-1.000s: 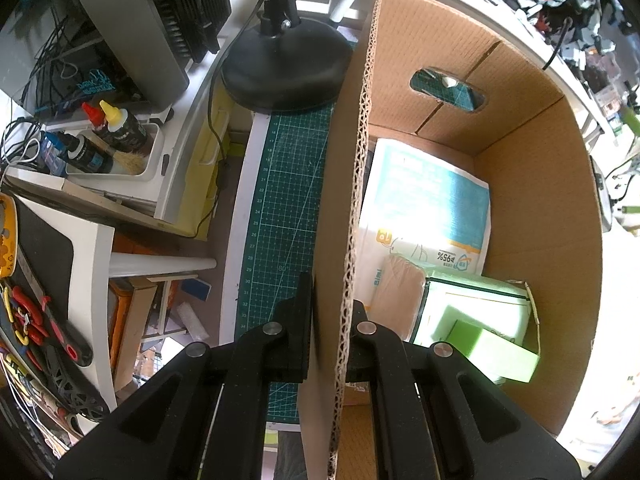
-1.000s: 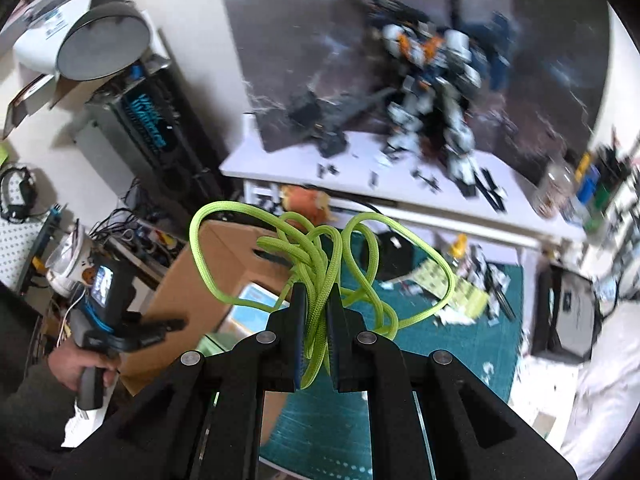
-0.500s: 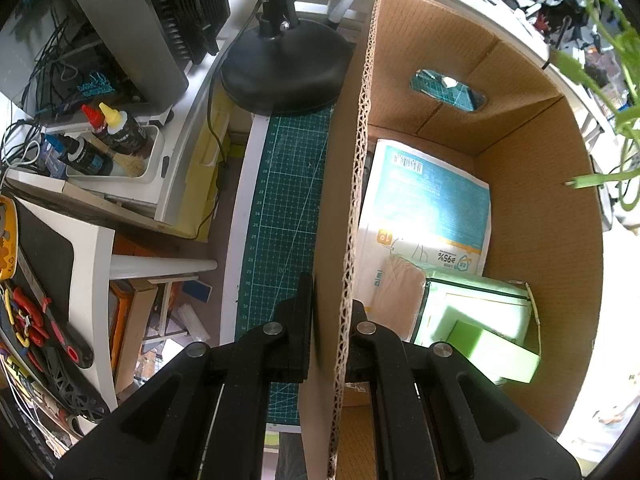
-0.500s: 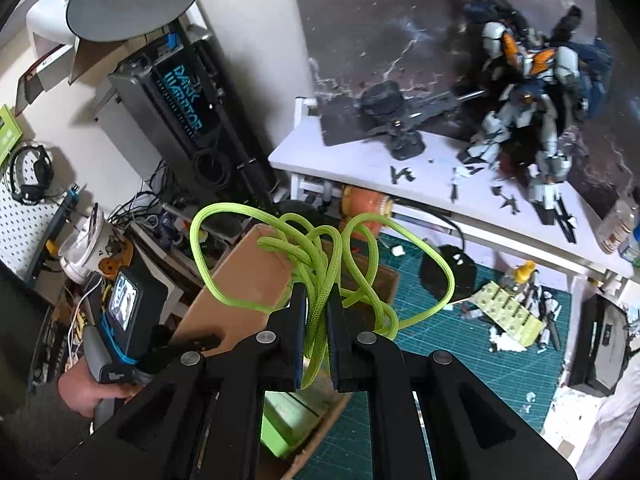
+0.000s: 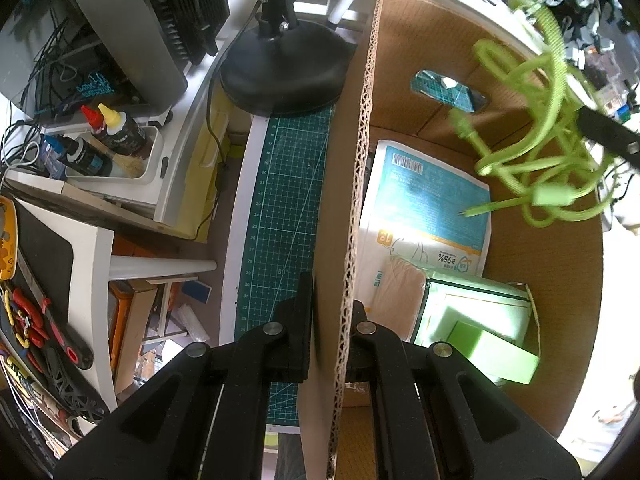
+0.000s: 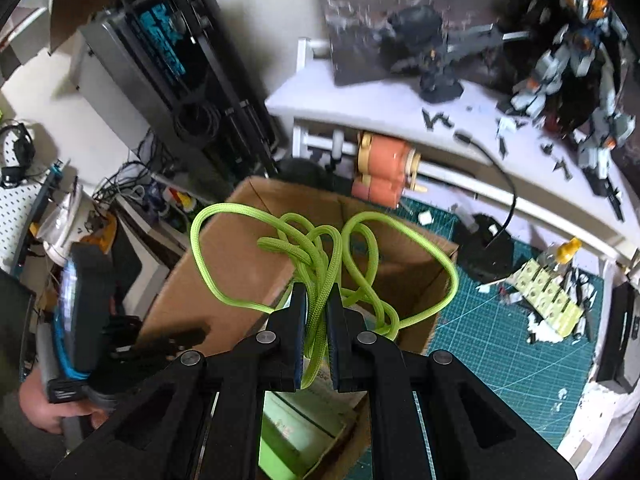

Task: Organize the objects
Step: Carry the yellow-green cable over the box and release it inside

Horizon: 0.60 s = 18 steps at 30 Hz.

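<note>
On the green cutting mat, the left tongs pinch the box wall steady while the right tongs, clamped on the green cord, should lower every loop inside the box before letting go.

Inside the open brown cardboard box, the tangled lime-green braided cord is motion-blurred, and its upper strands run out past the box rim. The box's near wall hides the inner black finger of the left gripper. Print on the blue-and-white flat packet on the box floor is too small to read.
</note>
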Each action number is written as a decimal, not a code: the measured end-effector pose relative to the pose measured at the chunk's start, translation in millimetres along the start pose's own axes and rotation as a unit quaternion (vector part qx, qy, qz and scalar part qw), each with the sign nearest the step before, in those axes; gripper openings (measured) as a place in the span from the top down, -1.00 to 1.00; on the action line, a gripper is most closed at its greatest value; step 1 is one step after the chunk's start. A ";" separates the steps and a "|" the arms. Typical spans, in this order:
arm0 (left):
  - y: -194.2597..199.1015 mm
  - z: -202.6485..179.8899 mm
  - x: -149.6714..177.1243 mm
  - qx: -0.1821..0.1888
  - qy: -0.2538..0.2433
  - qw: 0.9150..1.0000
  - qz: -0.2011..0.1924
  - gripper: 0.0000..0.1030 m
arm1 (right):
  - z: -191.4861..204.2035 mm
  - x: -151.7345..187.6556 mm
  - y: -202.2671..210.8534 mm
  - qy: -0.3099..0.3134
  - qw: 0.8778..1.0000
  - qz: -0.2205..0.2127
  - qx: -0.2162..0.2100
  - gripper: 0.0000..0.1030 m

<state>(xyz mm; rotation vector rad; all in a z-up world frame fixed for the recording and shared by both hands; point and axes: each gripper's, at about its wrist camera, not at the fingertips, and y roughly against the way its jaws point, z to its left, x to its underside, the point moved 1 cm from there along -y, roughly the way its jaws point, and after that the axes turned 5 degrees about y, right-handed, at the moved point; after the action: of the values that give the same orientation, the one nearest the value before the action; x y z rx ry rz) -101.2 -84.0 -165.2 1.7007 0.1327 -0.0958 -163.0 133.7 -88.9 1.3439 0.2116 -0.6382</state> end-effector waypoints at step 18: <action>-1.4 -1.7 -1.4 -0.002 -0.001 1.000 -0.001 0.89 | 9.4 23.4 -55.8 0.016 0.999 0.042 0.022 0.67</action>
<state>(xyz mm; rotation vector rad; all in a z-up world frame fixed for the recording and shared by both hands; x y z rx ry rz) -102.8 -82.2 -166.1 1.6967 0.1317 -0.0986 -176.2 112.8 -145.0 1.3986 0.1663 -0.5547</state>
